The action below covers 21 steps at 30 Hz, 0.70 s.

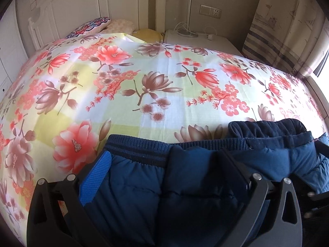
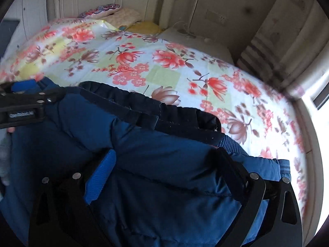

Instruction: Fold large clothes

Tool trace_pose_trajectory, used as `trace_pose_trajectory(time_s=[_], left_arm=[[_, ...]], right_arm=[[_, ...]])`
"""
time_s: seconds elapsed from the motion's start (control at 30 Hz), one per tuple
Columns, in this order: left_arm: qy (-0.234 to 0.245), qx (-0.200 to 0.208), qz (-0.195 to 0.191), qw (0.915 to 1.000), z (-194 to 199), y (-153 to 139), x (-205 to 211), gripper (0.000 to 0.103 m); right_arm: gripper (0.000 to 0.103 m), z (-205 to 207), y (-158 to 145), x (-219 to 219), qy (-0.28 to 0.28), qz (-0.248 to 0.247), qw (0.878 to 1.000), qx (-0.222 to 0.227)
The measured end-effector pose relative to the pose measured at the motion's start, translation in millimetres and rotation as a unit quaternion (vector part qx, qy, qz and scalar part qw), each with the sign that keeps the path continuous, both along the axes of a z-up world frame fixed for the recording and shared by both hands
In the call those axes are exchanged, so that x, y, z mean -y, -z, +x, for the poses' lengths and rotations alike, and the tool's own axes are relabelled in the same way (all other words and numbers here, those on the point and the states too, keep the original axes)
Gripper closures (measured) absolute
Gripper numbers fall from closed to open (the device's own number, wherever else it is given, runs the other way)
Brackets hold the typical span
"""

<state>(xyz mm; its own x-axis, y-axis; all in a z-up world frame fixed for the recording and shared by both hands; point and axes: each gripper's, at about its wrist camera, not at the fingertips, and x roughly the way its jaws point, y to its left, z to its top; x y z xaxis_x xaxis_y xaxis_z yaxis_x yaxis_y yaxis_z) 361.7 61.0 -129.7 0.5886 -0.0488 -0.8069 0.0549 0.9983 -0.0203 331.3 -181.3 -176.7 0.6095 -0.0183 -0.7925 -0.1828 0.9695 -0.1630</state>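
Left wrist view: the navy padded jacket is seen at 6 o'clock on the floral bed.
Left tool: spread wide, nothing gripped.
Right tool: spread wide, jacket beneath, ungripped.
Progress: jacket bunched; folding judged mostly left.

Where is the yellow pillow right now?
The yellow pillow lies at the head of the bed in the left wrist view, top centre, between the cream pillow and the white bedside cabinet, just beyond the floral sheet.
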Motion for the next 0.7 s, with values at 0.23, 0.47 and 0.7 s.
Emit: trace_pose_trajectory(time_s=[0.23, 0.47, 0.7], left_arm=[[-0.001, -0.001, -0.006, 1.0, 0.6, 0.4, -1.1, 0.002], [-0.001, 0.0, -0.008, 1.0, -0.2, 0.3, -1.8, 0.002], [-0.03, 0.028, 0.015, 0.9991, -20.7, -21.2, -0.3, 0.005]], right_arm=[[0.016, -27.2, -11.8, 108.1, 0.137, 0.053, 0.989, 0.009], [0.009, -27.6, 8.3, 138.4, 0.143, 0.128, 0.981, -0.006], [0.01, -39.4, -8.4, 141.3, 0.155, 0.122, 0.98, 0.023]])
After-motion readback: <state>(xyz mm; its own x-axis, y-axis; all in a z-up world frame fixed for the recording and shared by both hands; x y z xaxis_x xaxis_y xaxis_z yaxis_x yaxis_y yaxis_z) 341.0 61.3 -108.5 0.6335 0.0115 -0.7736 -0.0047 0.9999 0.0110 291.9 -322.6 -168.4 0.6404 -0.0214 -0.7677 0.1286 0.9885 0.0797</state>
